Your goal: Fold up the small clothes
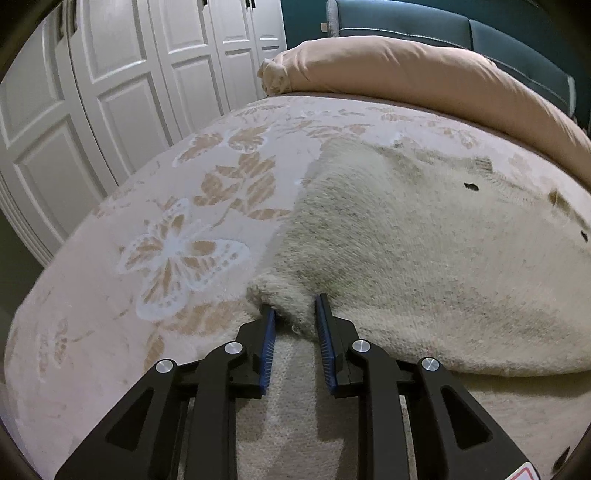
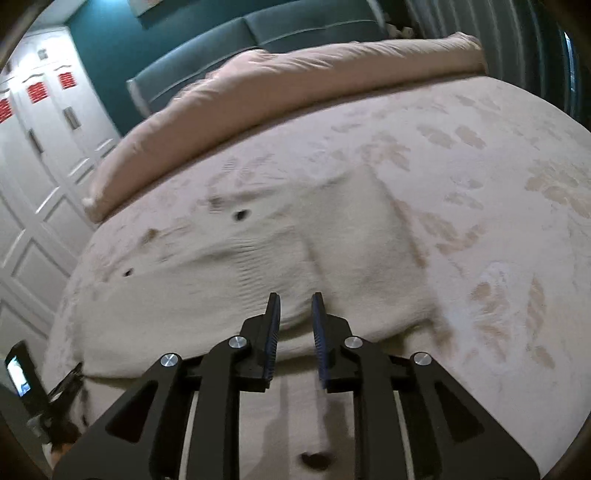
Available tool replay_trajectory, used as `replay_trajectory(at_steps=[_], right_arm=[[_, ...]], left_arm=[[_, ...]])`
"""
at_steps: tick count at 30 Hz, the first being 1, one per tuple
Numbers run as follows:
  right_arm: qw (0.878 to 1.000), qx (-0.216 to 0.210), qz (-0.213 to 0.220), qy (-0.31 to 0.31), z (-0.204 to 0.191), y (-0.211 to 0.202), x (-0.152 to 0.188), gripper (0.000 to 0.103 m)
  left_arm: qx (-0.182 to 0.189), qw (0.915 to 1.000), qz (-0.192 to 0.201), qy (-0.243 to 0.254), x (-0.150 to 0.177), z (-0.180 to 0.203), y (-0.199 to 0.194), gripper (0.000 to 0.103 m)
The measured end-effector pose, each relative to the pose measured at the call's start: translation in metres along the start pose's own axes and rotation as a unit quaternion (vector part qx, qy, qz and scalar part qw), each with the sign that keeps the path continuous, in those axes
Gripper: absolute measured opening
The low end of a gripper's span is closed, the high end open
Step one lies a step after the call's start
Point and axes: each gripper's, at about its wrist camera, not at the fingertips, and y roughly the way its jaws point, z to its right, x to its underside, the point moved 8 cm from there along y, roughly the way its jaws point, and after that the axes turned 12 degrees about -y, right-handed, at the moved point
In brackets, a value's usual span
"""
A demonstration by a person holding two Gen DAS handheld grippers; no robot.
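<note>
A cream knitted sweater [image 1: 424, 251] lies spread on the bed [image 1: 110, 295], over a pale bedspread patterned with butterflies and leaves. Its near portion is lifted and doubled toward the far side, so that a thick rolled fold runs across the garment. Small dark buttons [image 1: 471, 186] show on the sweater's upper part, toward the rolled tan duvet [image 1: 424, 74] that lies along the head of the bed. The left hand-held gripper [image 1: 295, 314] is at the sweater's left edge, its blue pads pinched on a bunched tuft of knit at the corner of the fold. The right hand-held gripper [image 2: 295, 314] is over the near edge of the sweater [image 2: 258, 258], its jaws narrowly apart; cloth lies between them, but the right wrist view is blurred and whether the pads press on it cannot be told. White panelled wardrobe doors [image 1: 92, 110] stand beside the bed, and a teal headboard [image 1: 443, 29] stands behind the duvet.
</note>
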Motion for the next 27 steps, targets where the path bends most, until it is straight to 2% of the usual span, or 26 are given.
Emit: replay_trajectory(at_steps=[3, 5, 8, 13, 24, 27], right_arm=[[0.997, 0.015, -0.026, -0.067, -0.022, 0.017, 0.004, 0.016], [0.995, 0.026, -0.055, -0.076, -0.022, 0.037, 0.017, 0.013], [0.996, 0.029, -0.042, -0.079, -0.017, 0.045, 0.024, 0.012], [0.991, 0.063, -0.036, -0.114, -0.024, 0.051, 0.028, 0.013], [0.991, 0.063, -0.030, -0.113, -0.024, 0.055, 0.027, 0.013], [0.993, 0.051, -0.032, -0.102, -0.022, 0.051, 0.025, 0.014]], left_arm=[[0.000, 1.0000, 0.000, 0.000, 0.000, 0.001, 0.000, 0.021], [0.001, 1.0000, 0.000, -0.001, 0.001, 0.001, -0.001, 0.021], [-0.001, 1.0000, 0.002, 0.001, 0.000, 0.001, 0.000, 0.021], [-0.006, 0.9999, 0.008, 0.004, 0.002, 0.002, -0.001, 0.021], [-0.017, 0.9997, 0.012, 0.013, 0.004, 0.006, 0.000, 0.021], [-0.017, 0.9997, 0.008, 0.013, 0.002, 0.006, -0.001, 0.021]])
